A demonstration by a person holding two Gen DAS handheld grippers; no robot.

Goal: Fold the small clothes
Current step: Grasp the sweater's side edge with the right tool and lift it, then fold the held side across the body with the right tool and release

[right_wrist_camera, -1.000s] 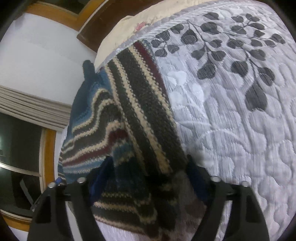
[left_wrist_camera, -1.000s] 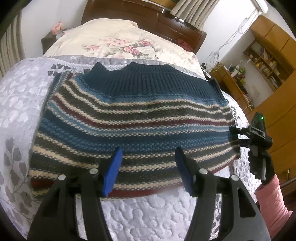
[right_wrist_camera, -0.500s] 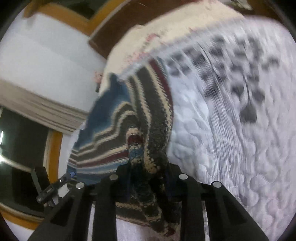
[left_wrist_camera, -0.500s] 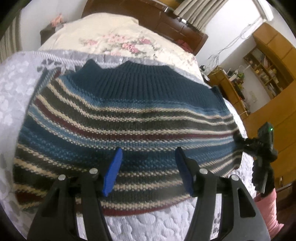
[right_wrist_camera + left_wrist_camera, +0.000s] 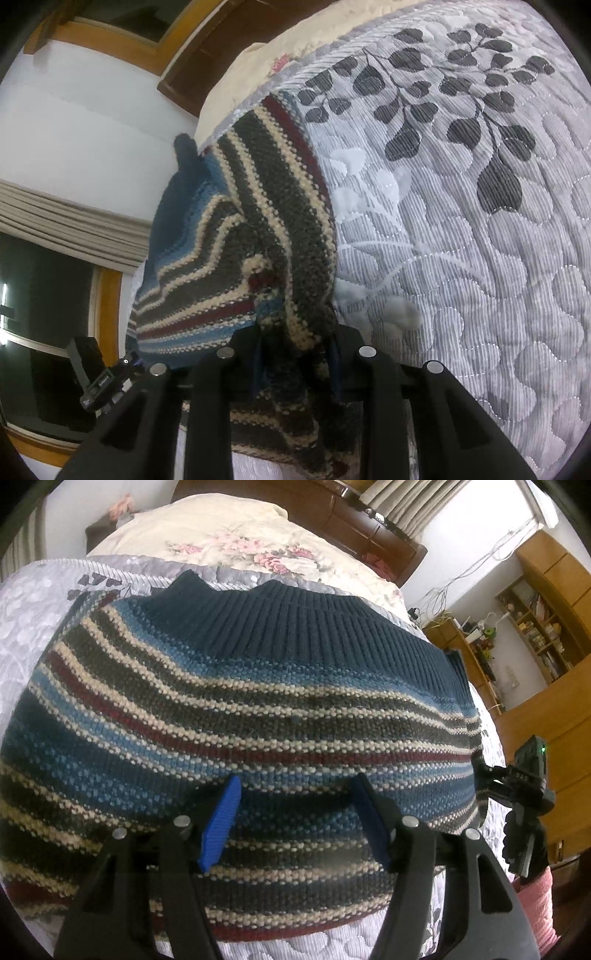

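Observation:
A small striped knit sweater point(image 5: 258, 709), with navy ribbing and blue, cream, dark grey and maroon bands, lies spread on the bed. My left gripper point(image 5: 295, 823) hovers open just above its lower middle, blue pads wide apart, nothing between them. At the sweater's right edge my right gripper point(image 5: 524, 794) pinches the fabric. In the right wrist view the right gripper point(image 5: 295, 358) is shut on a bunched, lifted fold of the sweater point(image 5: 236, 236). The left gripper point(image 5: 103, 380) shows small at the lower left.
The sweater rests on a grey quilted bedspread point(image 5: 480, 258) with dark leaf prints. A cream floral duvet point(image 5: 236, 546) and a dark wooden headboard point(image 5: 332, 509) lie beyond it. Wooden shelves and a desk point(image 5: 535, 627) stand at the right. A window with curtains point(image 5: 55, 229) is behind.
The right gripper closed on the sweater's edge and lifted it into a bunch. The left gripper moved closer over the sweater and stays open.

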